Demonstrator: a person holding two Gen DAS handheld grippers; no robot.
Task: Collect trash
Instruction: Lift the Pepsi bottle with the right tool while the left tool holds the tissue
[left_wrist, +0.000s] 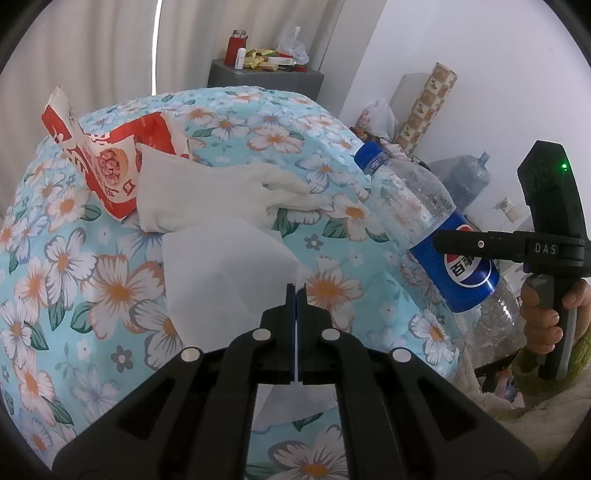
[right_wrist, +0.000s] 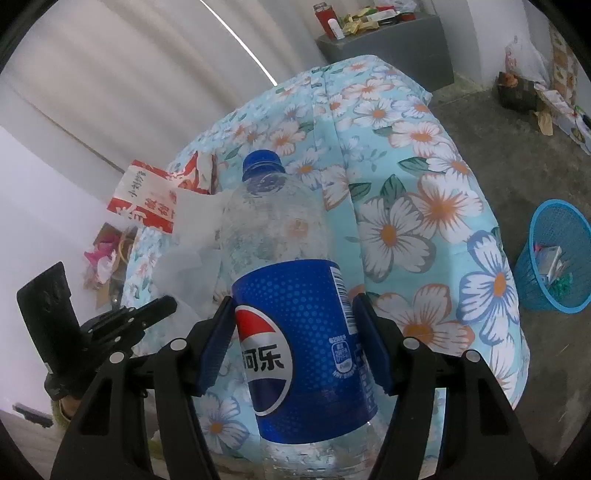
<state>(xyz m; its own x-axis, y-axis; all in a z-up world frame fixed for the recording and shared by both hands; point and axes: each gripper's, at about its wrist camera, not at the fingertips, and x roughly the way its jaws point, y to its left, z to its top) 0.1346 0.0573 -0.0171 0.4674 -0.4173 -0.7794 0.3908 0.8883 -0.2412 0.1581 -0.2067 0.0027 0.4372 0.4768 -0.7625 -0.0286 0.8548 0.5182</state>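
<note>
Pressed together, the jaws of the left gripper pinch the edge of a white tissue at lower centre of the left wrist view, while the right gripper has its blue pads spread around the label of an empty Pepsi bottle — touching it on both sides. Both sit over a bed covered by a pale blue floral quilt. On the quilt, upper left, lie a torn red-and-white paper bag and a crumpled white cloth just beside it. A grey cabinet cluttered with small items stands at top centre against white curtains. In the right wrist view a blue mesh wastebasket holding scraps stands on the concrete floor at the right edge.
</note>
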